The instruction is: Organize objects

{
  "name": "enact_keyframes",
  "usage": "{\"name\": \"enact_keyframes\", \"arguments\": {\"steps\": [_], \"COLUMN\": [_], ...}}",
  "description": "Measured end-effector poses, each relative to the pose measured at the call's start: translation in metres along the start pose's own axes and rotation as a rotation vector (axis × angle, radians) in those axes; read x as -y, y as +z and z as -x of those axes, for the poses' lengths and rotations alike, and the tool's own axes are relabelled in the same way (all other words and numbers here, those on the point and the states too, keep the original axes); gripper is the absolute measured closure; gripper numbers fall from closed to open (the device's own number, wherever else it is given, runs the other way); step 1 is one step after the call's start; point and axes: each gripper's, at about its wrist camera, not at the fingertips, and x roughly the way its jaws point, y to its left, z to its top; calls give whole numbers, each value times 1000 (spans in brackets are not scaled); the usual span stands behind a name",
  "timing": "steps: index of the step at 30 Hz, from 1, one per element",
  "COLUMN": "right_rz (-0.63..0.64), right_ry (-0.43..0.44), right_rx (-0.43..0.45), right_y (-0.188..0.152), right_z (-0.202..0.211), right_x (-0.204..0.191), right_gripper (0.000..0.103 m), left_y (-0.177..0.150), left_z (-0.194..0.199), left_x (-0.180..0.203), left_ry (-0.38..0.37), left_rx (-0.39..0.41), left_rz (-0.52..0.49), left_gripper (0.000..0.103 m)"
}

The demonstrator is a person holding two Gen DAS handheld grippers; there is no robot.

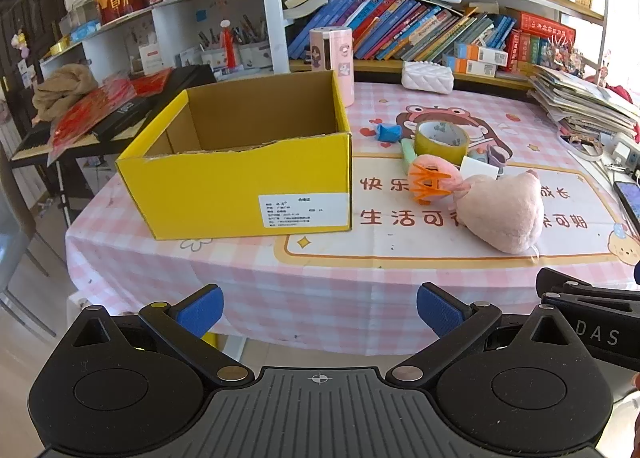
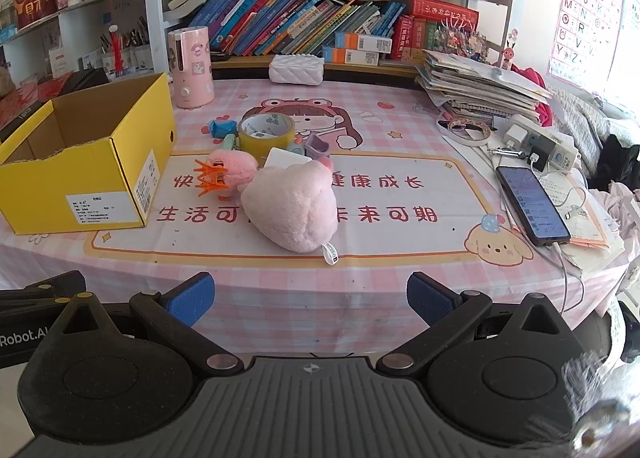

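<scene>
Plush toy (image 2: 290, 209) is laid right of yellow box (image 2: 80, 161) | tape roll (image 2: 266, 133) behind plush | left gripper (image 1: 319, 310), right gripper (image 2: 310, 298) held wide, empty

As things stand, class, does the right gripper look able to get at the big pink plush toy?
Probably yes. The right gripper is open and empty, and the pink plush toy lies straight ahead on the table's near side with only bare tablecloth between them.

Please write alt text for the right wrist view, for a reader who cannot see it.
An open hand-held gripper hovers before a pink-checked table where a pink plush toy lies. A tape roll sits behind it, an empty yellow box to the left, a phone to the right.
</scene>
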Motion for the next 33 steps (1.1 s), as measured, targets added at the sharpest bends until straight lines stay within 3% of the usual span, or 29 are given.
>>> {"name": "enact_keyframes", "arguments": {"steps": [17, 33], "right_rz": [-5, -4], "right_ry": [8, 13], "right_rx": [12, 37], "right_y": [4, 4], "right_z": [-2, 1], "right_x": [-2, -6], "right_gripper": [0, 0], "left_y": [0, 0], "left_z": [5, 6], "left_x": [-5, -11], "left_ry": [-7, -32], "left_rx": [60, 58], "left_rz": [-19, -2], "left_gripper": [0, 0]}}
